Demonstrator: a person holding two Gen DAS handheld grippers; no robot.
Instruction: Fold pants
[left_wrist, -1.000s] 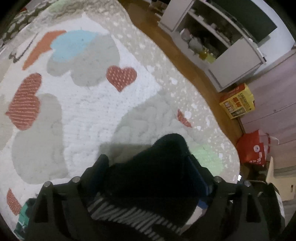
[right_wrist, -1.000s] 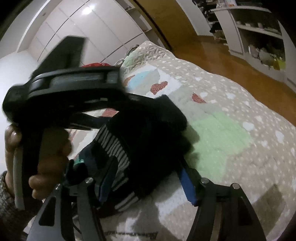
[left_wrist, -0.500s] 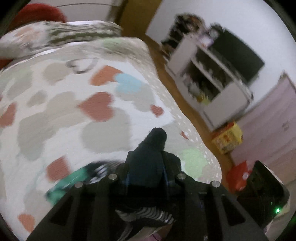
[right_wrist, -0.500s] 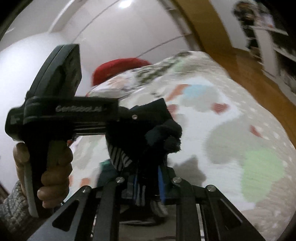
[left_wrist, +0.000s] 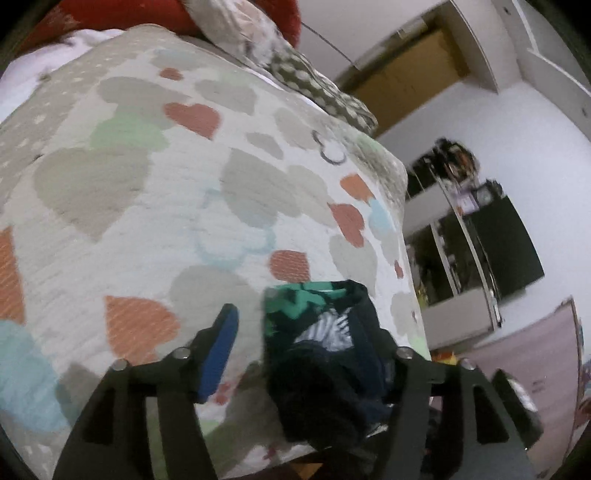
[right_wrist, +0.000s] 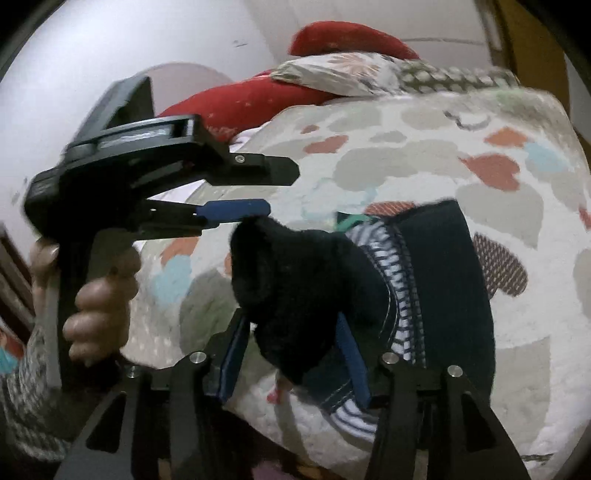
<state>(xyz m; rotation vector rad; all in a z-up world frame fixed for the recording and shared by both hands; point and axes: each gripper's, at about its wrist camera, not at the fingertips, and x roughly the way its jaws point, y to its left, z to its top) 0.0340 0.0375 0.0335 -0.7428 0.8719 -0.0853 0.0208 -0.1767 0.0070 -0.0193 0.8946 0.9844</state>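
Dark pants (right_wrist: 436, 280) released as both tools reopen.

A second ago both my grippers clamped the bunched dark pants (left_wrist: 325, 369) tight. Now my left gripper (left_wrist: 299, 354) has swung round toward the pillow end of the bed and its jaws are opening, cloth slack against the right finger. My right gripper (right_wrist: 291, 354) is opening too, pants between its pads.

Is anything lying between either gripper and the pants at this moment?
Nothing visible: the pants already sit between the opening jaws of the right gripper and the left gripper, on the heart-patterned blanket.
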